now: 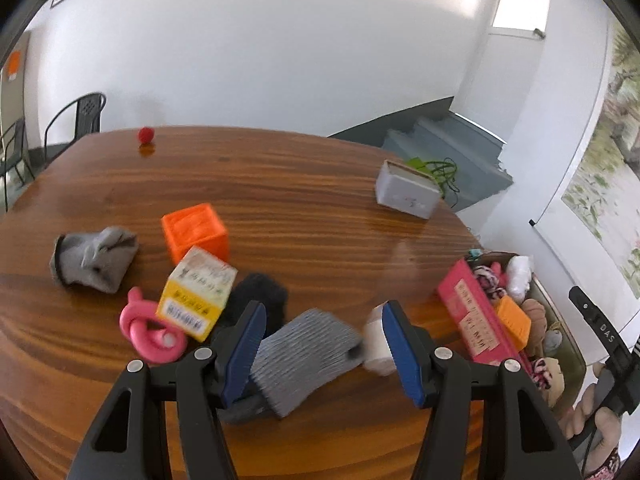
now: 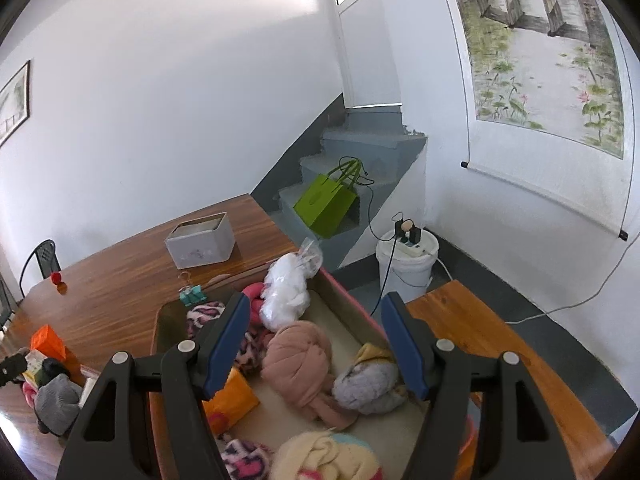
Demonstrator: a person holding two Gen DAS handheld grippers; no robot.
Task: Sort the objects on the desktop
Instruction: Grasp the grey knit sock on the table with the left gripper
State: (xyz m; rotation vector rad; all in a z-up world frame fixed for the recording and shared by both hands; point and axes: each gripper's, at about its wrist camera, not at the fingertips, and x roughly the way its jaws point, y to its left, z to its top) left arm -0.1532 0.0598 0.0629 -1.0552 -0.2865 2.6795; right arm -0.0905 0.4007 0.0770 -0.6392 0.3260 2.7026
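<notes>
The grey ribbed sock point(image 1: 306, 354) lies flat on the worktop point(image 1: 304, 184), right between the blue pads of the left tool point(image 1: 324, 350), its long axis running on a diagonal from the near left up toward the far right, the dark-tipped end pointing at a small cream roll point(image 1: 376, 340) that sits against the right pad. The left tool stands wide open and has hold of nothing; it straddles the sock, which looks like a line-up for a pinch across the sock's short side, though the blur makes contact hard to judge. Just beyond, loose things crowd together: a black fuzzy lump point(image 1: 262, 292), a yellow and white carton point(image 1: 196, 292) tipped on one corner, a pink ring toy point(image 1: 150, 330), an orange cube point(image 1: 196, 232) and a crumpled grey sock point(image 1: 94, 258). Over on the right, the pink-sided box point(image 2: 344, 292) holds soft goods together, a dusty-pink bundle point(image 2: 300, 356), a grey roll point(image 2: 368, 386), a white bagged puff point(image 2: 286, 292), so it reads as the bin for soft things. The right tool point(image 2: 314, 346) hovers above that box, jaws wide apart, empty. A grey tin point(image 2: 200, 246) stands well apart on the far worktop.
</notes>
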